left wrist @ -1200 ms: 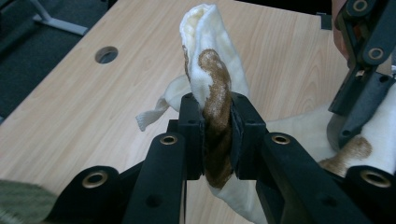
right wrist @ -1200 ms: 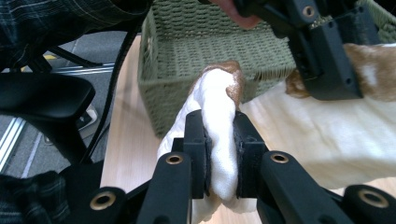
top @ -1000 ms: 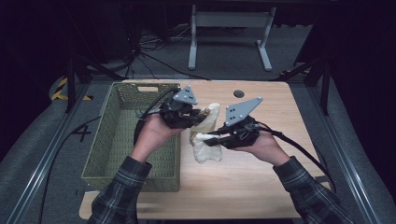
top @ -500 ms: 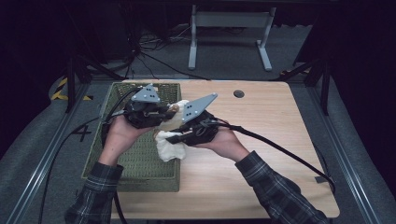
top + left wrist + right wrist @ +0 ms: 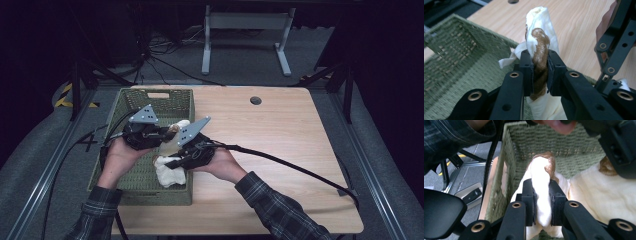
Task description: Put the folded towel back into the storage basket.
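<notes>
Both of your grippers are clamped on the same cloth (image 5: pixel 170 162), a cream towel with a brown patch, and it hangs between them over the right-hand edge of the basket (image 5: pixel 131 172). Your left gripper (image 5: pixel 540 72) pinches a bunched fold right on the brown patch, with the pads pressing from both sides; the cloth rises above the jaws and trails below them. Your right gripper (image 5: pixel 541 200) pinches a white fold of the same cloth, jaws narrow on it, with the basket's woven wall straight ahead and more cream fabric to one side. From above, the lower part of the cloth droops inside the basket near its right wall, while the upper part sits held up between the two grippers, above the rim. Whether the low end touches the basket floor cannot be told. Judgement: the carry to the basket looks largely done, since the load is over the opening and not over the table (image 5: pixel 280 145). Left to do, as it appears: lower the cloth fully inside, open both grips, and draw your hands clear. Nothing else lies in the basket as far as can be seen.
</notes>
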